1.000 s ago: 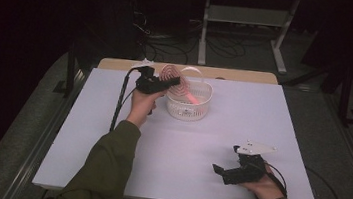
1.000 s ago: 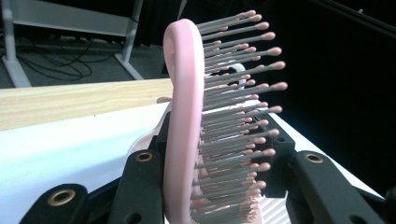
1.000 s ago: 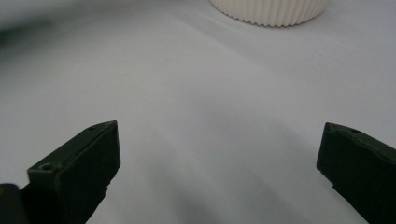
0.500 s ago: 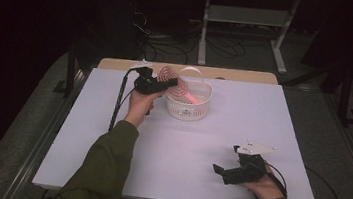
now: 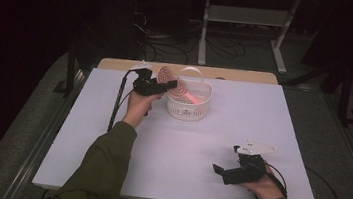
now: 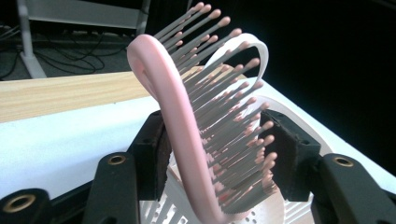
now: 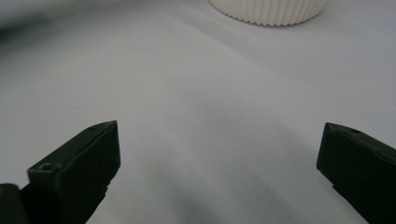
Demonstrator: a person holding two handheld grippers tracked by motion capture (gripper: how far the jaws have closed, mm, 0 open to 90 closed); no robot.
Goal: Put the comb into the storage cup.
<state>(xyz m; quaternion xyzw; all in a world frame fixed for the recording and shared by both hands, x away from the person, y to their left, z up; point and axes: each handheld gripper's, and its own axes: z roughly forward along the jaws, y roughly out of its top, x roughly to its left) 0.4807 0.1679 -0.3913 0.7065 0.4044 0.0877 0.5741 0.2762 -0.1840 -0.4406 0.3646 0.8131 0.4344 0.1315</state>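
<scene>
A pink hairbrush (image 6: 159,79) with grey bristles stands tilted in a white slotted basket (image 5: 198,113) at the table's far middle. In the high view its round head (image 5: 170,80) sticks up over the basket's left rim. My left gripper (image 6: 217,121) sits around the brush and its jaws have just been opening. The brush's back lies by the left pad (image 6: 156,154), and the bristle tips stand just off the right pad (image 6: 292,154). My right gripper (image 5: 220,172) rests near the table's front right, open, with bare tabletop between its jaws (image 7: 219,135).
The basket's arched white handle (image 6: 254,49) rises behind the brush. The white tabletop (image 5: 242,122) spreads between the basket and the right hand. A wooden strip (image 5: 247,76) runs along the far edge. A cable (image 5: 116,105) trails from the left gripper. Dark floor surrounds the table.
</scene>
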